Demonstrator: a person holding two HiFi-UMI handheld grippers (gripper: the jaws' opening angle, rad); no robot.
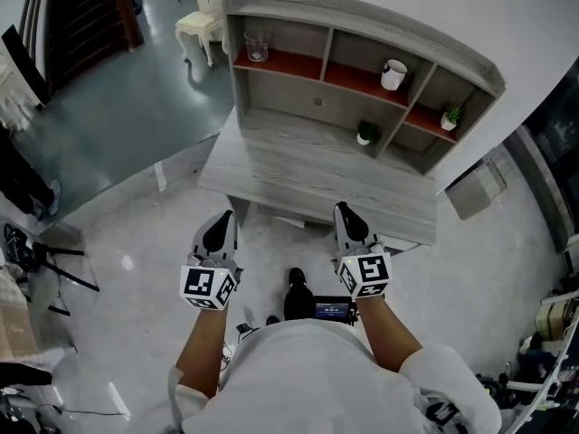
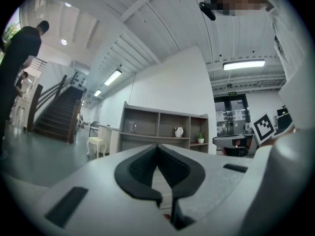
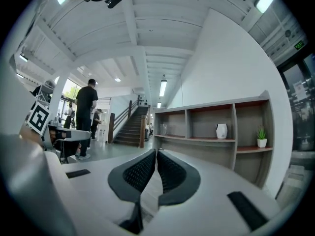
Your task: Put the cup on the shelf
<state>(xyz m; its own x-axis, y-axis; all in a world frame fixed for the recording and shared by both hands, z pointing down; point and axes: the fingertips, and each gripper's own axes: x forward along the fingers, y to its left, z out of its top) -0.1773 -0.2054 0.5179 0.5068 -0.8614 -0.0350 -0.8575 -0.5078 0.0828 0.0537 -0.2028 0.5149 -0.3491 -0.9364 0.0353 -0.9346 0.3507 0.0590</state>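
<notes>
Cup (image 1: 393, 74) – white, with a handle – stands upright in the middle compartment of the shelf (image 1: 362, 18), on its red board. In the left compartment stands a glass (image 1: 256, 46). In the right one is a small potted plant (image 1: 450, 116). A second plant (image 1: 365, 134) sits lower down, on the bench (image 1: 298, 177), close to the back panel below the cup. The rest of the grey bench top shows bare wood grain.

The left tool (image 1: 220, 226) and right tool (image 1: 348, 217) are held side by side over the floor (image 1: 136, 242), near the bench's front edge and not touching it, both pointing level toward the shelf. The cup is well apart from both.

The left gripper view shows the left tool's black pads meeting at their tips, with nothing between them. The right gripper view shows the same of the right tool – pads together and empty.

A cream stool (image 1: 201, 27) stands on the floor to the left of the shelf. In the right gripper view a person (image 3: 87, 107) in dark clothes stands on the far left, and stairs (image 3: 130, 128) rise behind.
</notes>
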